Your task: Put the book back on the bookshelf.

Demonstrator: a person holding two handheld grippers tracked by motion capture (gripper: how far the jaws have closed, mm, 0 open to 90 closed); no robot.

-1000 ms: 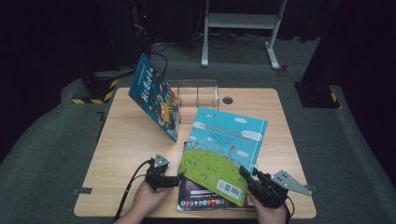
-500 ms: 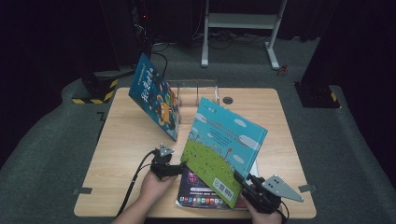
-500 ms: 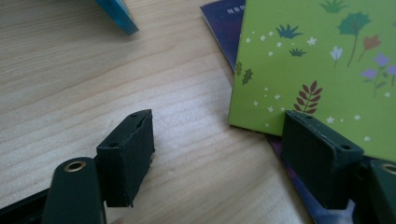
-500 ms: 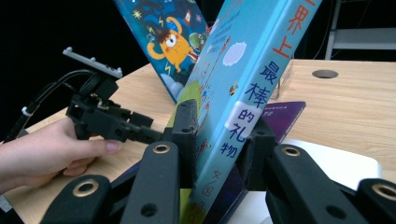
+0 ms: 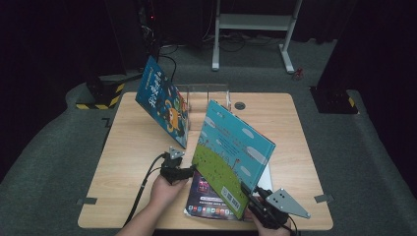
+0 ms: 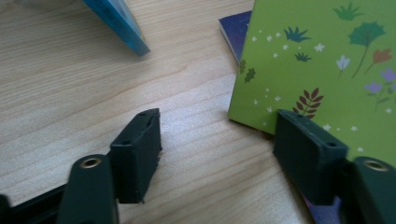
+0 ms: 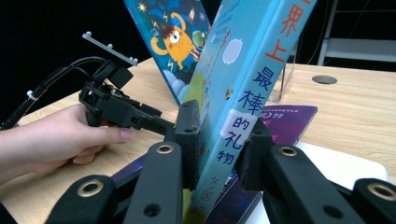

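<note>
**Green book tilted up on its edge**

Compared with the earlier frame, the green book (image 5: pixel 231 157) now stands much steeper: before it lay nearly flat on the purple book (image 5: pixel 204 196), now it leans up on its near edge. The right gripper (image 7: pixel 219 140) is clamped on its spine, both pads pressing the cover. The left gripper (image 6: pixel 215 140) has come close to the green book's left corner; its jaws have just been closing, but they are apart, and the corner only overlaps the right pad.

Left of the green book the table (image 5: pixel 133 147) is bare wood. Behind it, near, leans a blue book (image 5: pixel 164 101).

The green book has a grass-green lower cover and a blue sky part.
</note>
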